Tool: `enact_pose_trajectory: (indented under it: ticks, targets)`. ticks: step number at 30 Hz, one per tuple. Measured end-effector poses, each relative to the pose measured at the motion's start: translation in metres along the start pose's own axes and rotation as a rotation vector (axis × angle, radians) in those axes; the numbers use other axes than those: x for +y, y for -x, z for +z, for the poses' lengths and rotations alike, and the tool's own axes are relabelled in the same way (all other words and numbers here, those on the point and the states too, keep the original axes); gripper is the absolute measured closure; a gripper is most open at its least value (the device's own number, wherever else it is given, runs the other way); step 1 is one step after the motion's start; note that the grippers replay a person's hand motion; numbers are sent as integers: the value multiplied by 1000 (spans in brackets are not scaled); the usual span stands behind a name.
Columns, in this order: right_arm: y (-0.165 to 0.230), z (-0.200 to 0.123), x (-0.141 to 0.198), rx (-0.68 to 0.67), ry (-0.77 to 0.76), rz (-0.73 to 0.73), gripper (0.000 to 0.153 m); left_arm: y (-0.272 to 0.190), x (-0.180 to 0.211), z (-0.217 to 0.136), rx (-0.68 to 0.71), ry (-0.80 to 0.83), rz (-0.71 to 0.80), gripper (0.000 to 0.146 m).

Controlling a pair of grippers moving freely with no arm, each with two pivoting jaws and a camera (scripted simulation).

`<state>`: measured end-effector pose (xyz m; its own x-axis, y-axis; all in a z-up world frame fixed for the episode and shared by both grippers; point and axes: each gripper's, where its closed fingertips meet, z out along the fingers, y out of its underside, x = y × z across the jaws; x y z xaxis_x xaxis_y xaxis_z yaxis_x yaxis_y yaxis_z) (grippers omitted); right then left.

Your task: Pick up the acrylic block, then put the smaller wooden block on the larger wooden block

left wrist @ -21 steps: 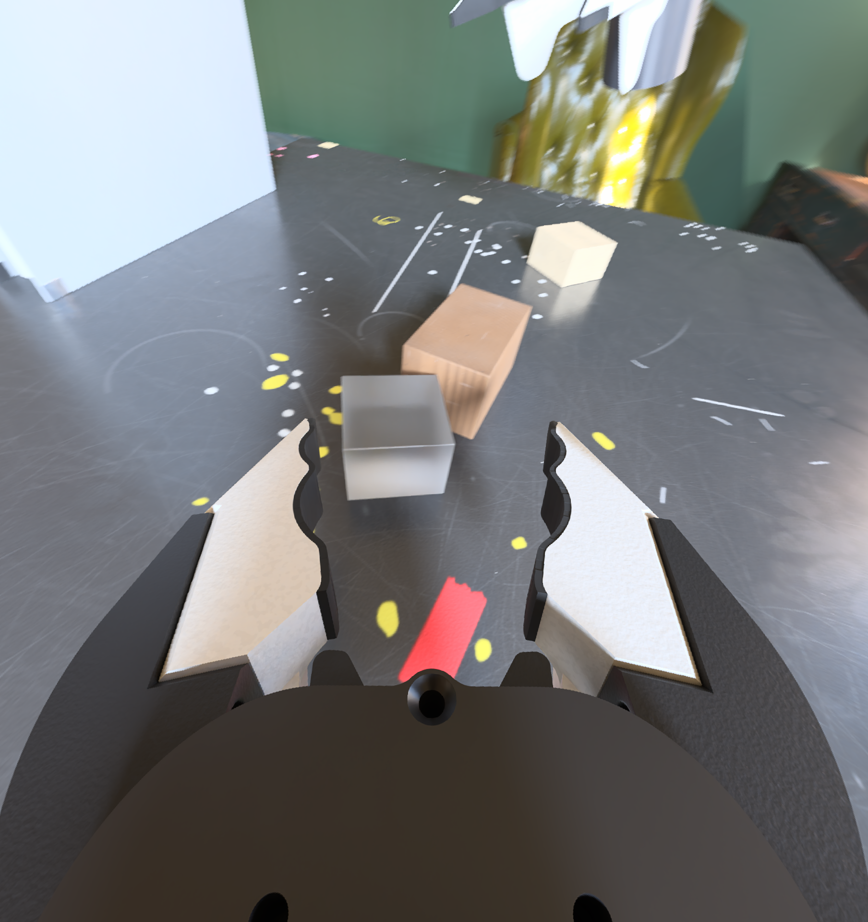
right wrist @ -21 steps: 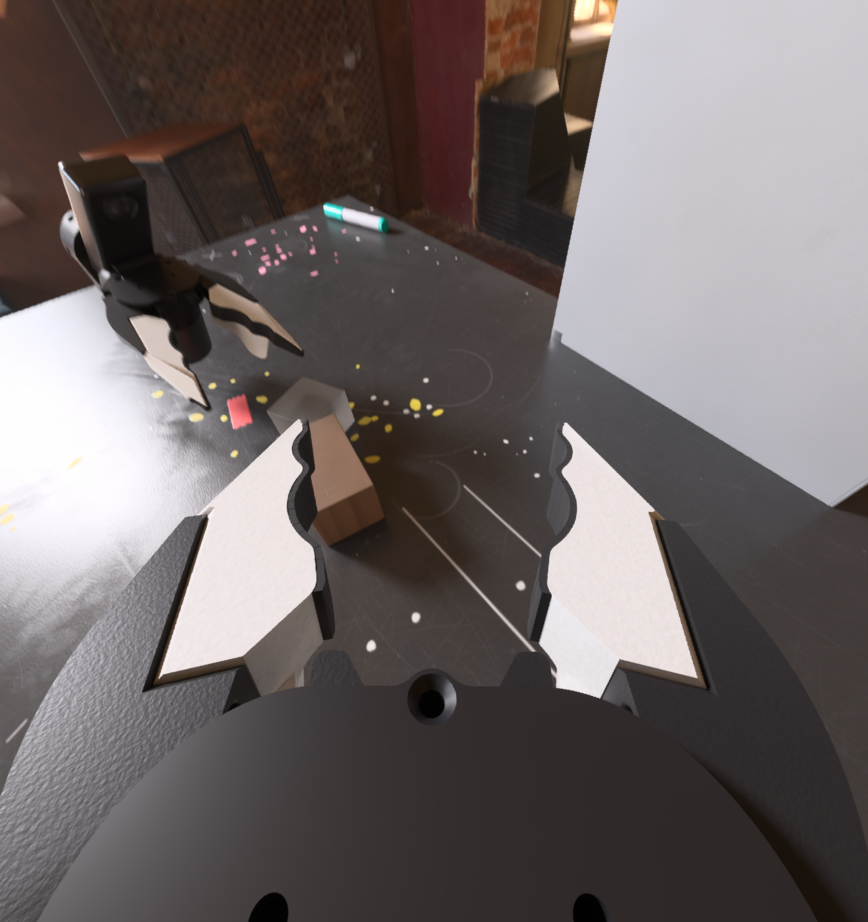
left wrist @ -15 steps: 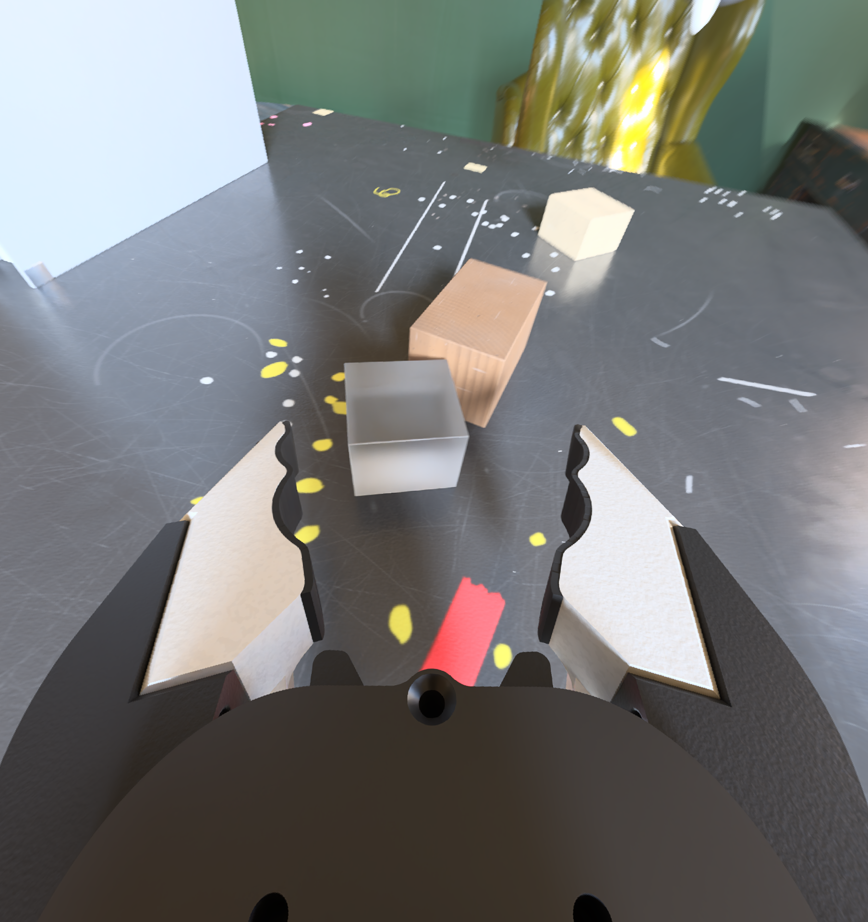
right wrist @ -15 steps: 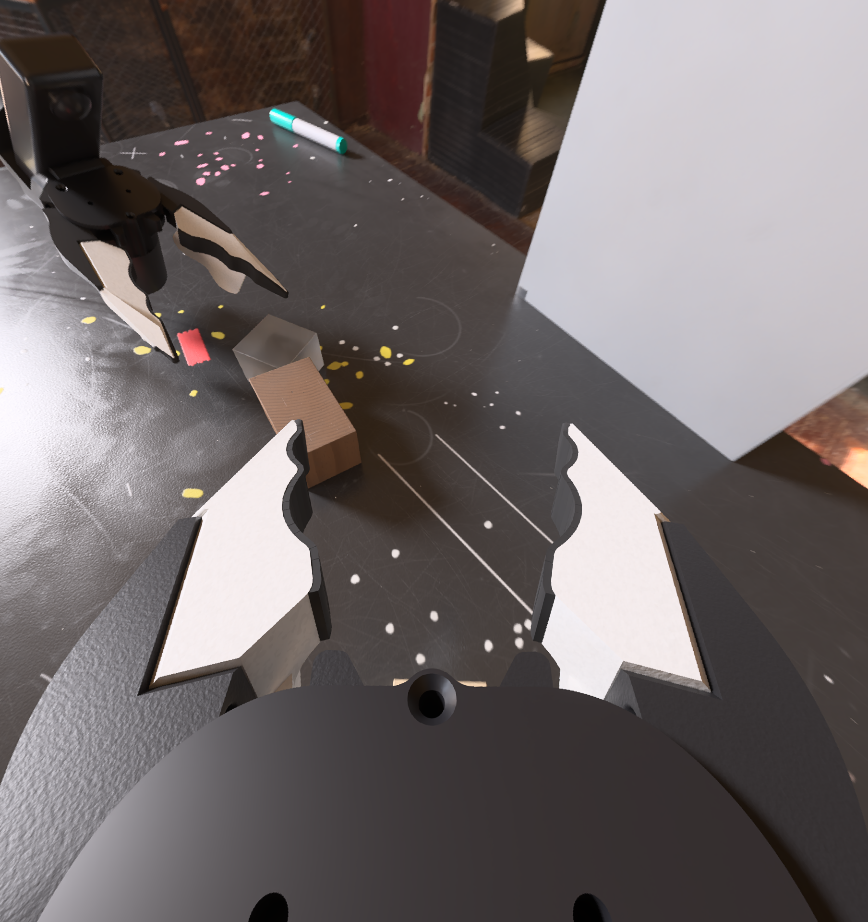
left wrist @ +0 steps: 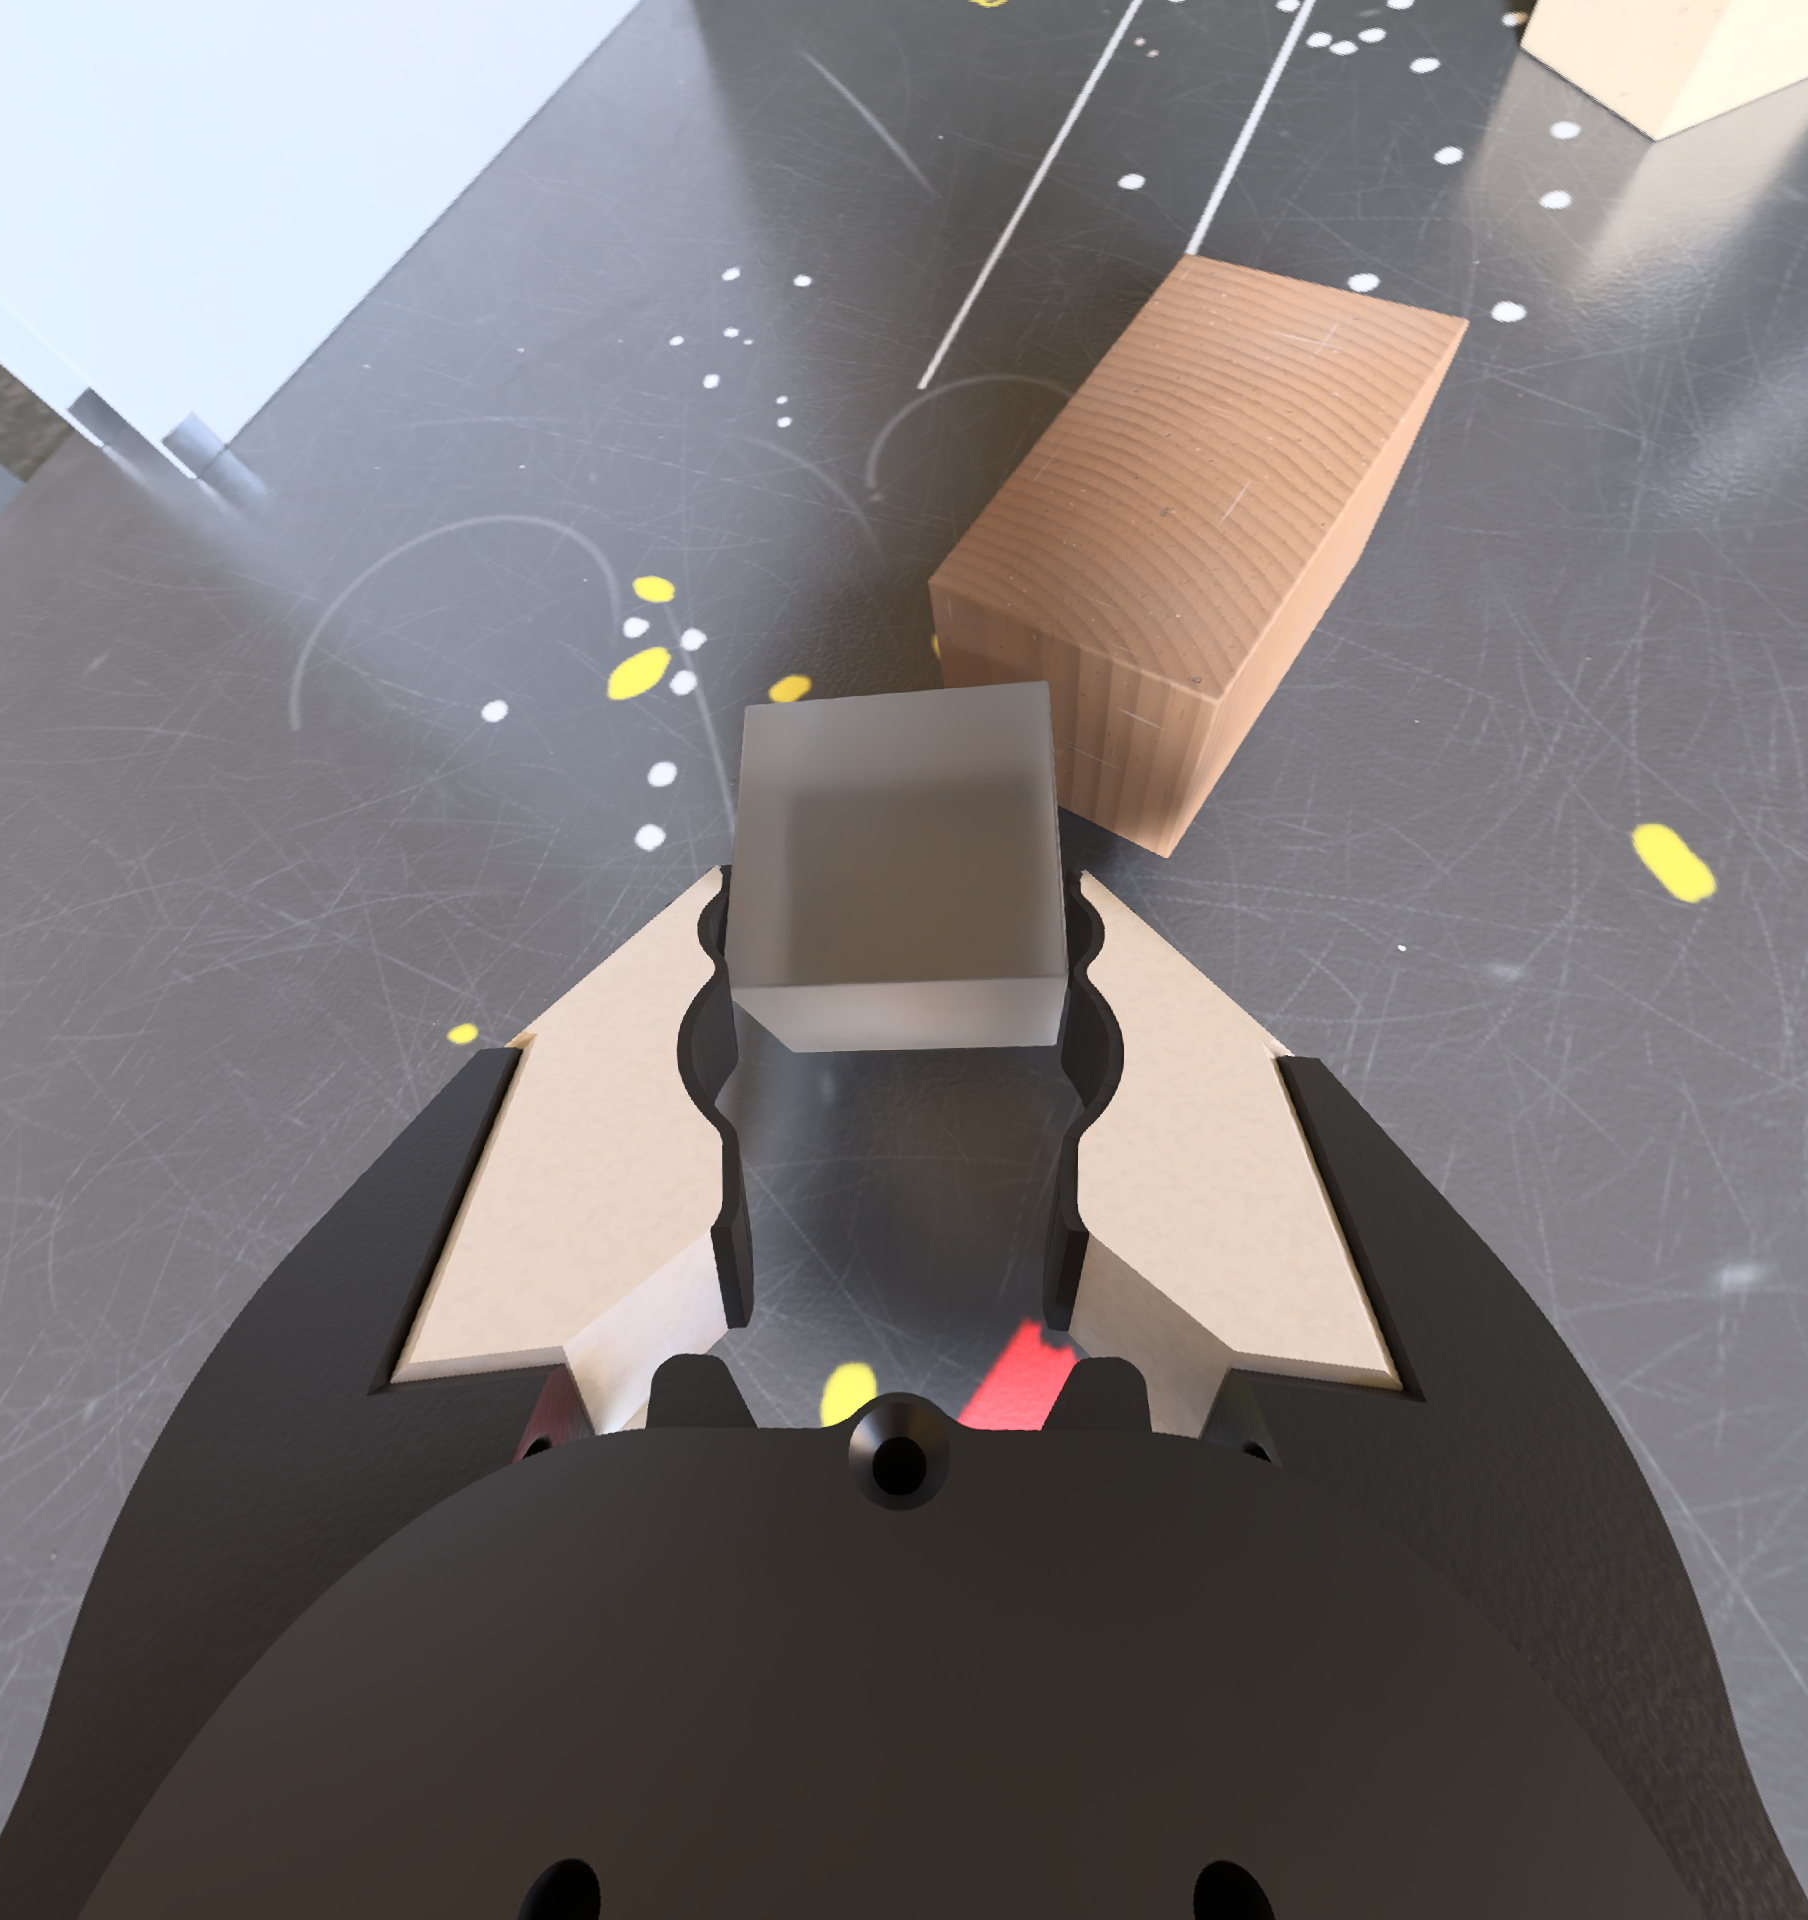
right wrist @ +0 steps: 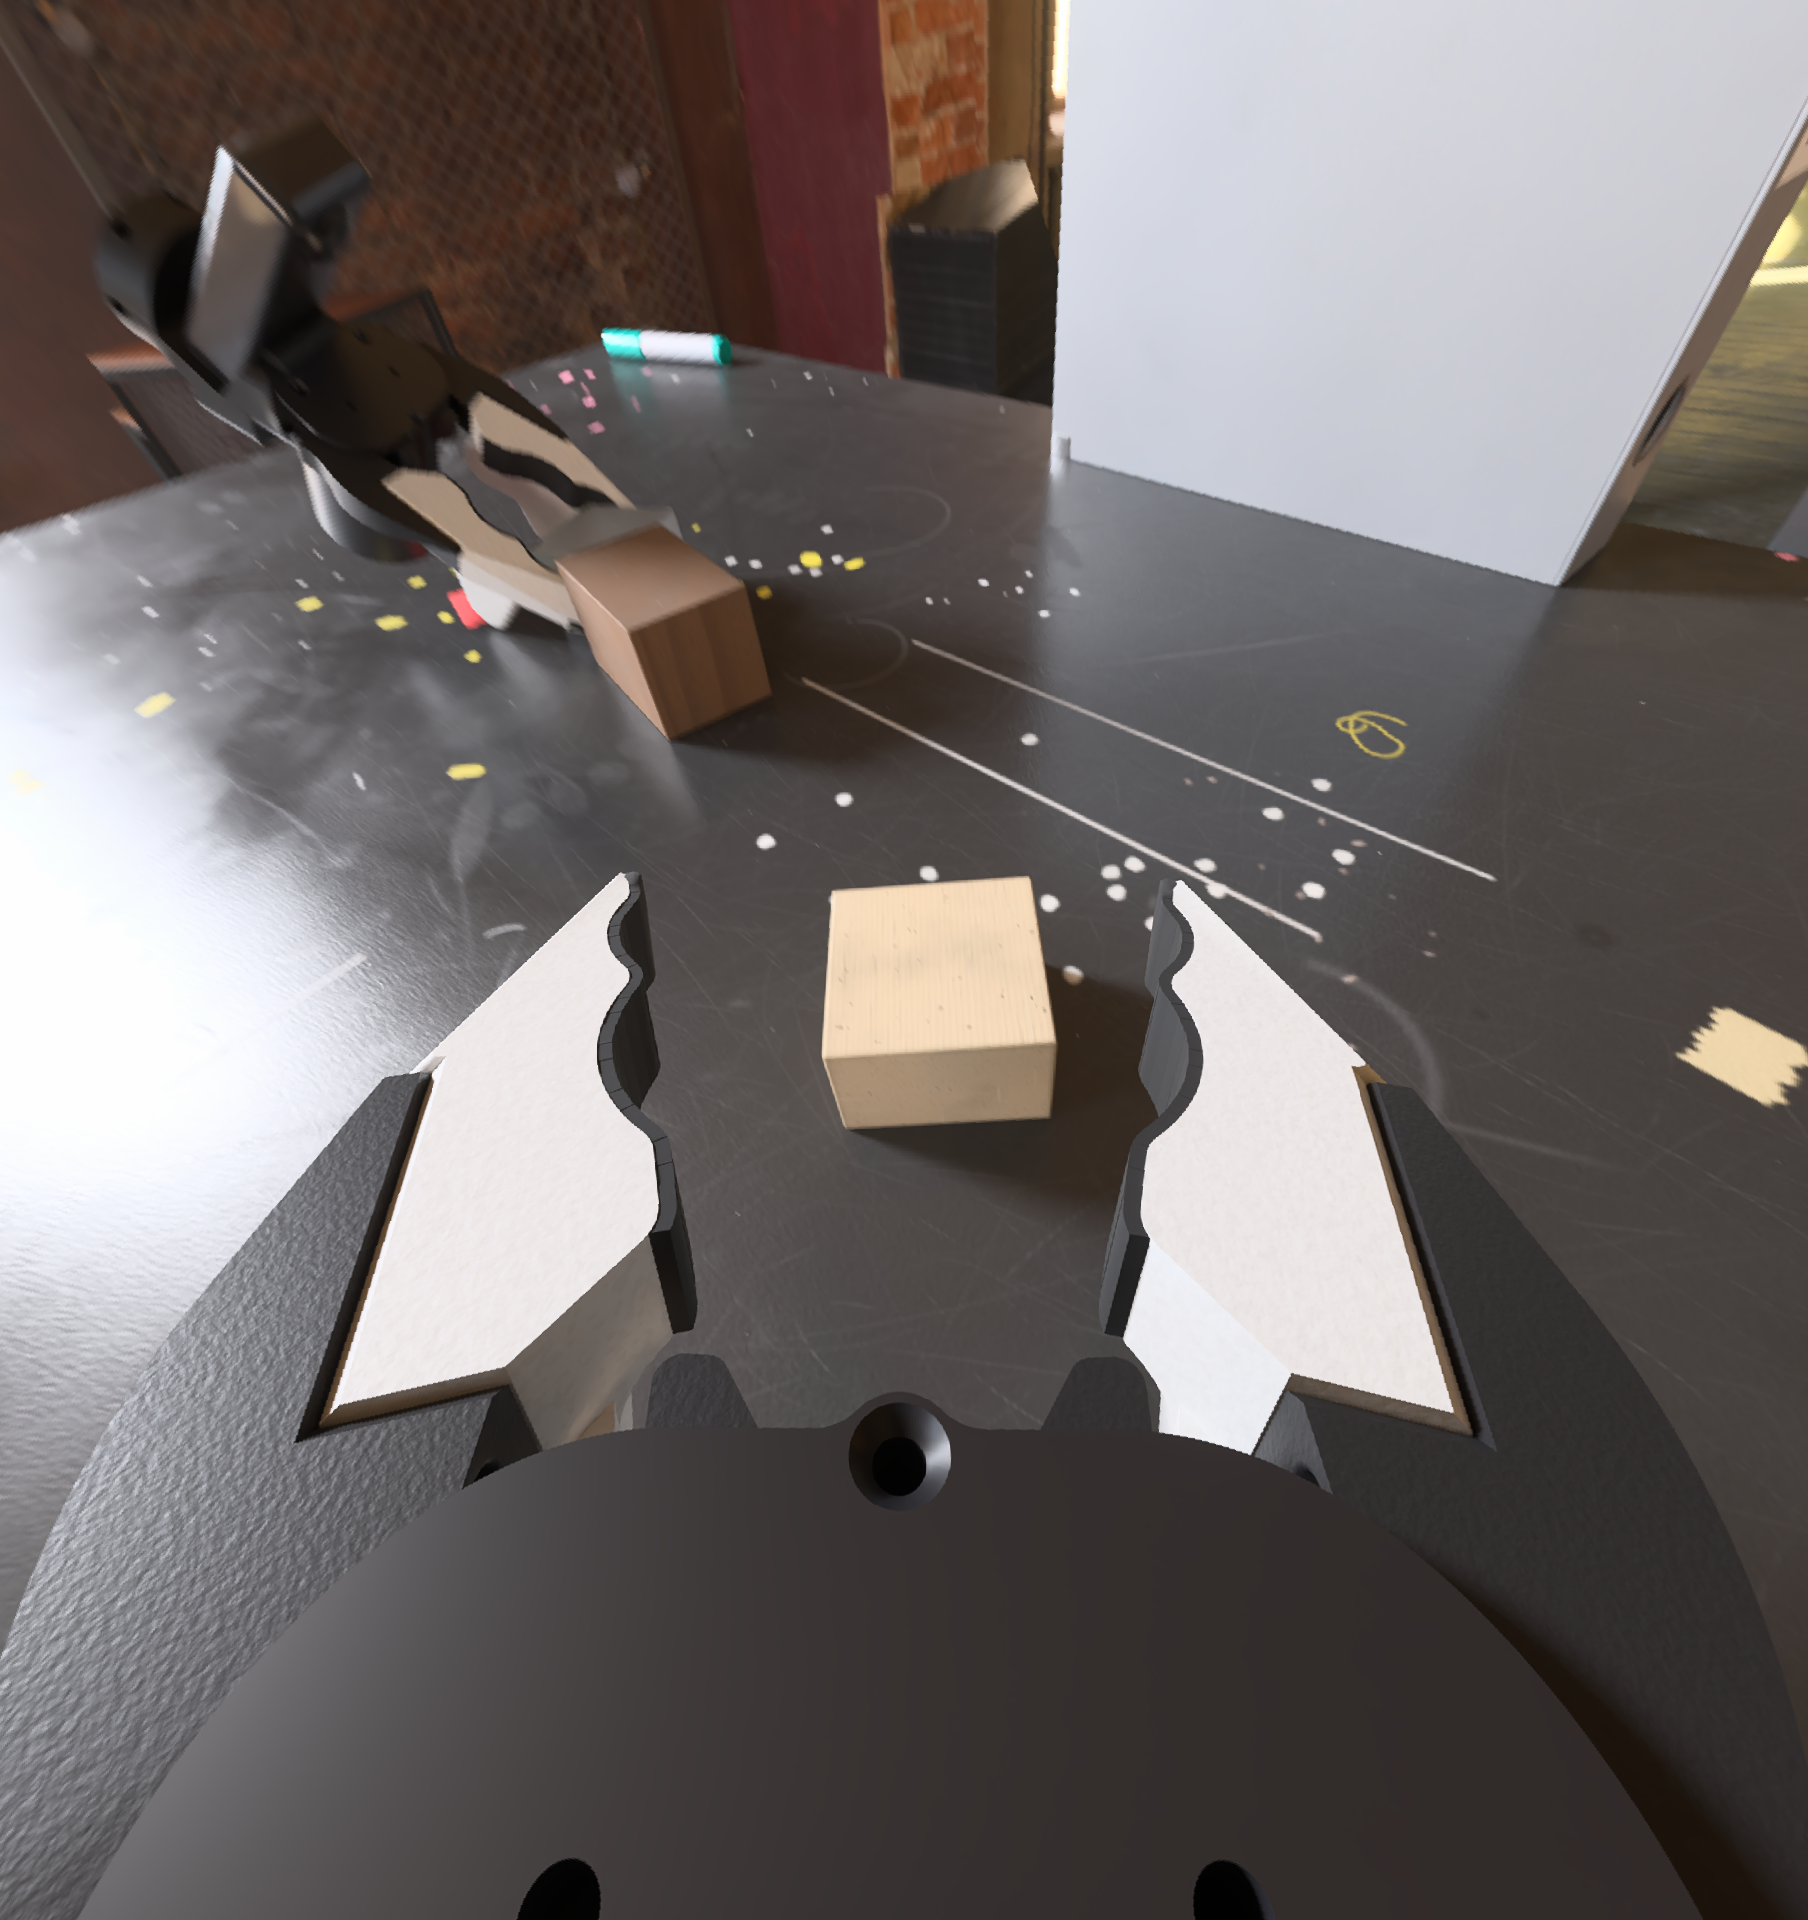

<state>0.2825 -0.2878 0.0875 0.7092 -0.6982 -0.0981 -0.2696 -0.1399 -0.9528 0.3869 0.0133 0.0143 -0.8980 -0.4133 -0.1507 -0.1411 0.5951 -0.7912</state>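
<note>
The frosted clear acrylic block (left wrist: 895, 873) sits between my left gripper's (left wrist: 897, 883) fingertips, which press on its two sides; the gripper is shut on it, low over the table. The larger brown wooden block (left wrist: 1201, 520) lies just beyond, close to the acrylic block's far right corner. The smaller pale wooden block (left wrist: 1689, 52) is at the top right edge. In the right wrist view the smaller block (right wrist: 936, 997) rests on the table between the open fingers of my right gripper (right wrist: 900, 904), touching neither. The larger block (right wrist: 671, 623) and the blurred left gripper (right wrist: 484, 499) are farther off.
The dark scratched table (right wrist: 1502, 1143) has paint specks and chalk lines. A white panel (right wrist: 1399, 260) stands at its far right edge and shows in the left wrist view (left wrist: 204, 156). A teal-capped marker (right wrist: 666, 345) lies at the far edge. A beige tape patch (right wrist: 1747, 1055) is at right.
My left gripper moved forward and down and closed on the acrylic block. My right gripper moved so that the smaller wooden block now lies between its open fingers.
</note>
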Motion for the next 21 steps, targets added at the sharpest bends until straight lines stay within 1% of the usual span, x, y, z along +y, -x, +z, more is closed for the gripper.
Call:
enact_pose_trajectory:
  ticks: [2, 4, 5, 7, 8, 9, 10, 11, 14, 16, 17, 19, 21]
  targets:
    - [-4, 5, 9, 40, 61, -41, 55, 2, 0, -1, -21, -18, -17, 84]
    - [-8, 17, 23, 58, 178, -70, 52, 6, -2, -7, -14, -49, -43, 84]
    - [-10, 23, 32, 59, 246, -79, 52, 10, -3, -12, -18, -60, -53, 84]
    - [-11, 35, 52, 50, 374, -88, 60, 15, -6, -23, -14, -95, -67, 84]
    - [-11, 40, 61, 37, 419, -84, 66, 18, -9, -30, -8, -112, -70, 84]
    - [-12, 45, 66, 27, 446, -78, 77, 22, -11, -36, -12, -123, -73, 84]
    - [-12, 48, 66, 28, 438, -70, 86, 27, -15, -44, -25, -137, -74, 84]
    - [-13, 51, 63, 30, 408, -66, 86, 32, -19, -51, -39, -155, -73, 84]
    - [-12, 55, 38, 35, 323, -101, 86, 42, -36, -72, -45, -226, -89, 84]
    - [-4, 63, 2, 35, 252, -155, 86, 42, -44, -84, -15, -266, -89, 84]
    - [7, 71, -19, 5, 204, -184, 86, 42, -47, -88, -10, -275, -79, 84]
    - [37, 94, -56, -108, 137, -244, 86, 44, -47, -93, -25, -273, -51, 84]
    - [66, 123, -73, -228, 167, -316, 86, 47, -45, -94, -37, -264, -40, 84]
